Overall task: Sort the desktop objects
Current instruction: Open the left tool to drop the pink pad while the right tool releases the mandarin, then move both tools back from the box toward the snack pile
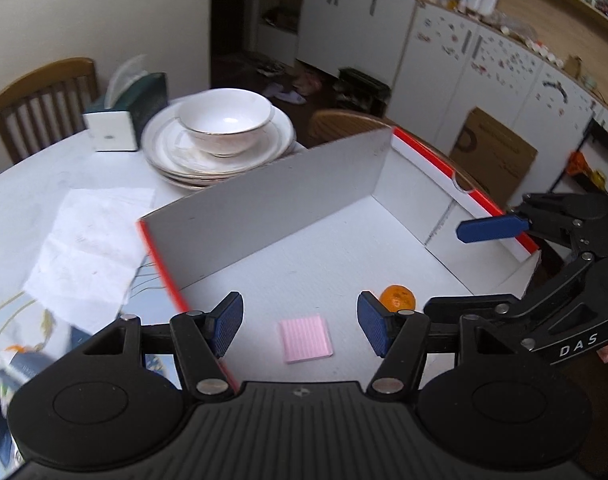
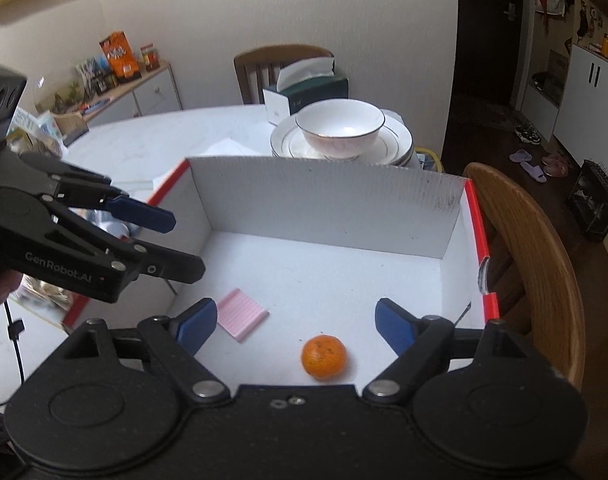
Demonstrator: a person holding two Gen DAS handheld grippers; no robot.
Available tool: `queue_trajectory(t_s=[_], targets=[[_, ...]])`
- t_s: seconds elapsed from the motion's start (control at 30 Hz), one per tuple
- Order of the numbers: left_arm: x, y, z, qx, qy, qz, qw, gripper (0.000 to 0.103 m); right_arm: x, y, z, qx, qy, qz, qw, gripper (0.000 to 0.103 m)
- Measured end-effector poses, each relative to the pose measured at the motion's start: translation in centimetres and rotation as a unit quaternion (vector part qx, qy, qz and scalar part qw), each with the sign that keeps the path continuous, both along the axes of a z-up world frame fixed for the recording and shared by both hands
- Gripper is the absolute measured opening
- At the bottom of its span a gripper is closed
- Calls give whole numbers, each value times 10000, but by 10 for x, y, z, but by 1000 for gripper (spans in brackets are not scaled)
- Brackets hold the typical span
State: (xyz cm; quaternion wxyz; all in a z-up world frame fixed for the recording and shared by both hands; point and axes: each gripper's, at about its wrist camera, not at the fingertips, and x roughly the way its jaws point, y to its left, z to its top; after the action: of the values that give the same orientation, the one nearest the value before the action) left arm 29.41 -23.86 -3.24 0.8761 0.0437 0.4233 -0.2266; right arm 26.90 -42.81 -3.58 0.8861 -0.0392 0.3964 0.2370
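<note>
A white cardboard box with red rims (image 1: 264,204) (image 2: 327,196) stands on the white table. On its floor lie a pink pad (image 1: 305,339) (image 2: 242,314) and an orange mandarin (image 1: 398,298) (image 2: 323,357). My left gripper (image 1: 300,326) is open and empty, hovering over the box's near left part, above the pink pad. My right gripper (image 2: 296,326) is open and empty, over the near part of the box above the mandarin. Each gripper also shows from the side in the other's view, the right (image 1: 491,230) and the left (image 2: 144,212).
A white bowl (image 1: 225,120) (image 2: 339,128) sits on stacked plates (image 1: 220,160) beyond the box, beside a dark tissue box (image 1: 128,120) (image 2: 304,92). A crumpled tissue (image 1: 92,248) and packaged items (image 1: 8,364) lie left of the box. Wooden chairs (image 2: 535,264) stand around the table.
</note>
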Motion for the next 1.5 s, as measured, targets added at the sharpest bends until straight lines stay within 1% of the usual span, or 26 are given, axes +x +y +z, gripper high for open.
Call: queue_trajectory(t_s=[0.17,0.23,0.27,0.4,0.53,0.67,0.9,1.07,1.1,1.13,1.2,1.3,1.5], targets=[[-19,19,6,-105,-196,314,9993,63,-10,4,6,102,-146,-46,9998,88],[-26,26,10,-162,-273,432,9986,71,-14,8,10,118,-201,-76,9997,89],[-30,29,12,-176,-346,479,9981,71,-17,11,11,139,-236,-93,9996,89],[-46,40,22,-187,-602,524,9966,72,-28,22,19,173,-403,-173,9989,89],[-60,52,28,-138,-815,624,9946,81,-41,35,24,207,-508,-251,9982,89],[-76,68,33,-135,-961,580,9936,81,-54,51,27,255,-543,-295,9978,89],[-100,108,34,-178,-1048,722,9917,85,-73,83,31,296,-562,-361,9973,89],[-112,136,29,-240,-1028,826,9910,85,-84,106,33,258,-562,-342,9975,90],[-115,141,28,-241,-1045,840,9907,90,-86,111,33,247,-559,-340,9976,90],[-118,146,27,-225,-1063,850,9904,103,-88,116,33,244,-555,-333,9976,90],[-123,157,26,-230,-1141,871,9894,103,-91,126,34,247,-556,-323,9976,90],[-129,176,24,-218,-1100,922,9894,103,-95,143,34,256,-561,-264,9977,90],[-143,222,19,-138,-1093,1225,9863,103,-102,176,32,237,-554,-162,9981,91]])
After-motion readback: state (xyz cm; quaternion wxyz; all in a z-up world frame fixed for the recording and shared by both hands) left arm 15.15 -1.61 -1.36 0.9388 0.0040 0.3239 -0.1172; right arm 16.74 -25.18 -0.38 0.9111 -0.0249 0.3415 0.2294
